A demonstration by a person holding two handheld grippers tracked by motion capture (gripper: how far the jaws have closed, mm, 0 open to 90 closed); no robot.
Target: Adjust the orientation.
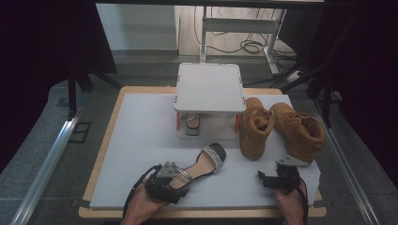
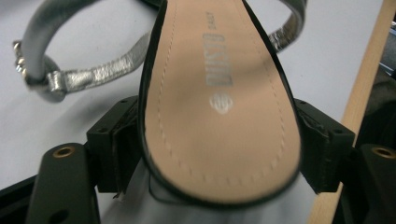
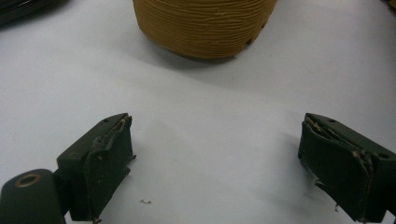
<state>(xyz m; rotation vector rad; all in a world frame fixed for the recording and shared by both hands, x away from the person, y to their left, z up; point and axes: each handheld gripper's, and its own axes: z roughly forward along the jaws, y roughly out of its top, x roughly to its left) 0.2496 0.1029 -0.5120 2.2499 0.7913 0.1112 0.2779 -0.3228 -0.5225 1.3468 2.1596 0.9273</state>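
A tan-insoled sandal [image 1: 206, 161] with silver straps lies on the white mat [image 1: 141, 140], toe pointing away to the right. My left gripper [image 1: 182, 176] sits at its heel end. In the left gripper view the heel of the sandal [image 2: 219, 116] lies between the two black pads [image 2: 122, 140], which rest against both of its sides. My right gripper [image 1: 269, 177] hovers low over the mat at the front right. Its jaws stand wide apart with nothing between them [image 3: 215, 158].
Two tan boots [image 1: 256, 129] [image 1: 300, 131] stand at the right of the mat; one boot's sole [image 3: 203, 28] is just ahead of the right gripper. A small white two-tier rack [image 1: 210, 86] stands at the back, with another sandal [image 1: 191, 124] under its top shelf.
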